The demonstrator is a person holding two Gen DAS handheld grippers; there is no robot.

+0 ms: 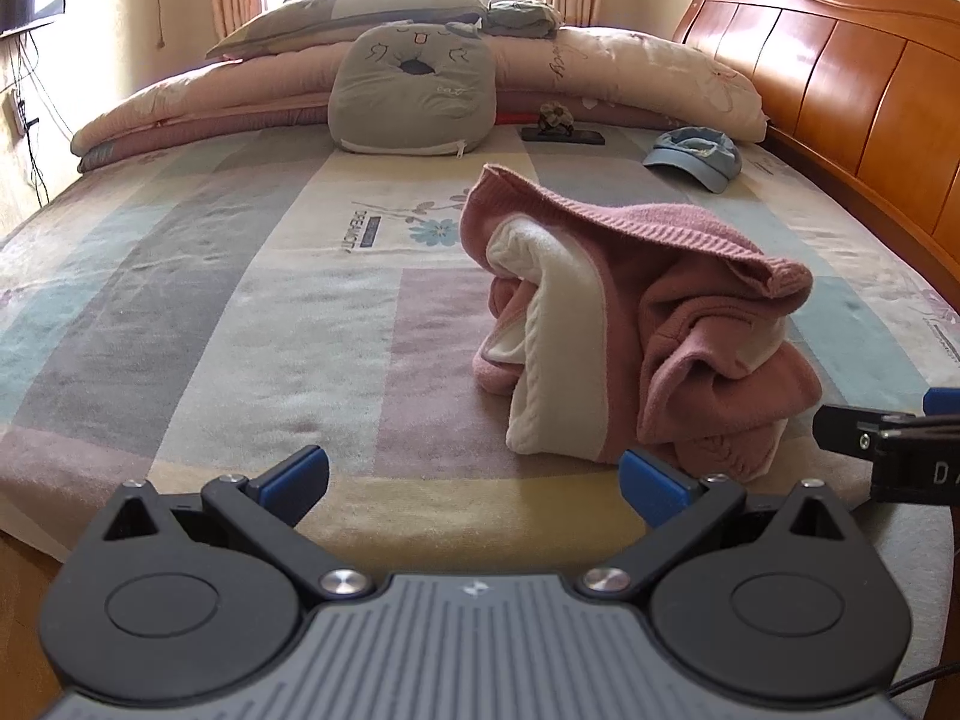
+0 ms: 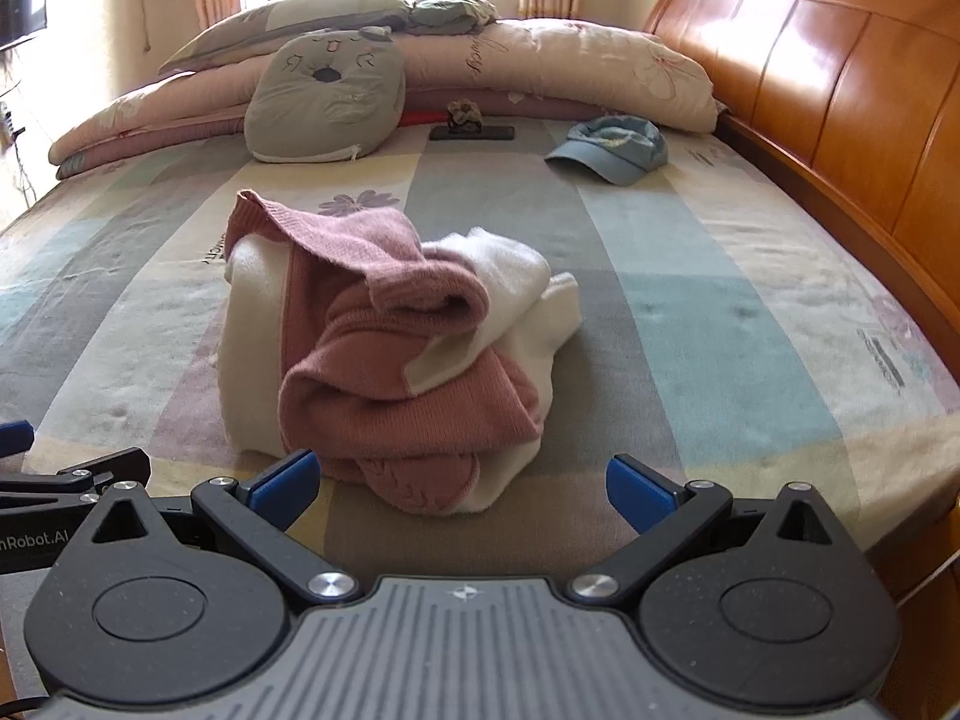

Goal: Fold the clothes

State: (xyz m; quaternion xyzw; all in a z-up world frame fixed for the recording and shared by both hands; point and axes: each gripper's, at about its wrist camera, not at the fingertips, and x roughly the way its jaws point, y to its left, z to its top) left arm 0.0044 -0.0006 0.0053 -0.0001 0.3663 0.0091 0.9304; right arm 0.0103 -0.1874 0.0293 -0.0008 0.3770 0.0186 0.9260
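Observation:
A pink and white knitted sweater [image 1: 636,324] lies crumpled in a heap on the striped bedsheet [image 1: 240,300]. My left gripper [image 1: 474,480] is open near the bed's front edge, just left of the heap and clear of it. In the right wrist view the same sweater [image 2: 396,360] sits straight ahead. My right gripper [image 2: 462,483] is open, its blue-padded fingers either side of the heap's near edge and holding nothing. The right gripper's tip [image 1: 870,438] shows at the left wrist view's right edge.
A blue cap [image 2: 612,147] lies toward the wooden headboard [image 2: 840,90]. A grey cat cushion [image 2: 327,99], a dark phone [image 2: 471,132] and folded pink quilts [image 2: 540,66] lie at the far side under the window. The bed's near edge runs below both grippers.

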